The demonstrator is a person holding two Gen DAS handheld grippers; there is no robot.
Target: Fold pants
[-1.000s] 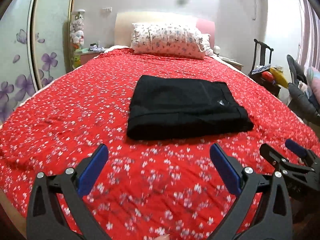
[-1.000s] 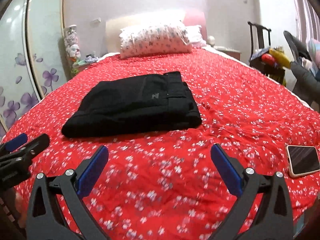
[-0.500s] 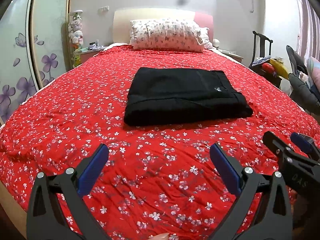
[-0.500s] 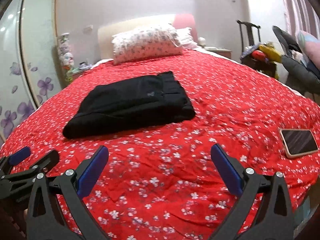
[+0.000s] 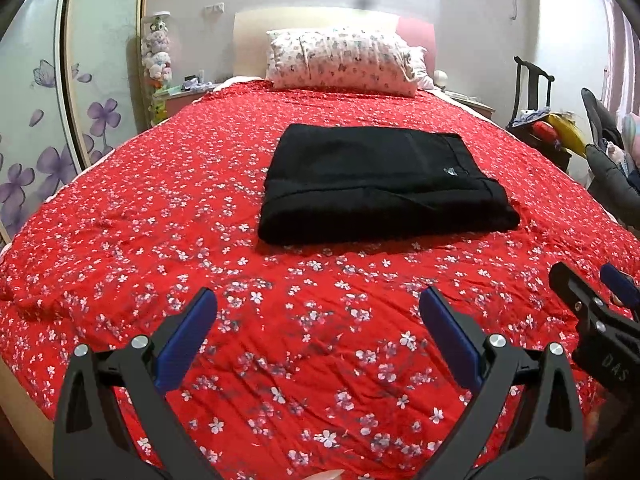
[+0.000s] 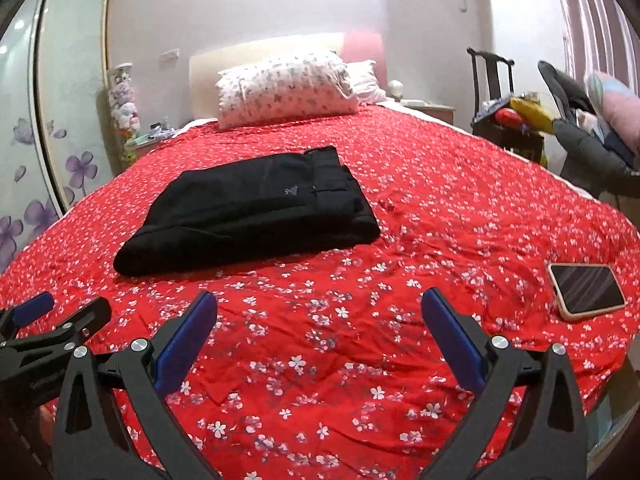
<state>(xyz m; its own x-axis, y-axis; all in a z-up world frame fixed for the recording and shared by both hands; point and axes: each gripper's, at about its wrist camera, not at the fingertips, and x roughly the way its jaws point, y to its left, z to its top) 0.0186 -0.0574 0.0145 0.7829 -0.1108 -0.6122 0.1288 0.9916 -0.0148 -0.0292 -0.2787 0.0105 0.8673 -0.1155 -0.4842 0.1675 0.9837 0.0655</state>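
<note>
Even, fairly bright indoor light with soft shadows – both views bend strongly at dark corners, and the far wall (image 5: 460, 20) is slightly hazy.

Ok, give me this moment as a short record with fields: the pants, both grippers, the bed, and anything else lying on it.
pants: black pants folded into a flat rectangle, lying mid-bed, waistband end toward the right
left gripper: left gripper open, empty, above the bedspread near the foot of the bed, short of the pants
right gripper: right gripper open, empty, beside the left one, also short of the pants
bed: red floral bedspread, floral pillow at the headboard
other items: phone face up near the bed's right edge
</note>
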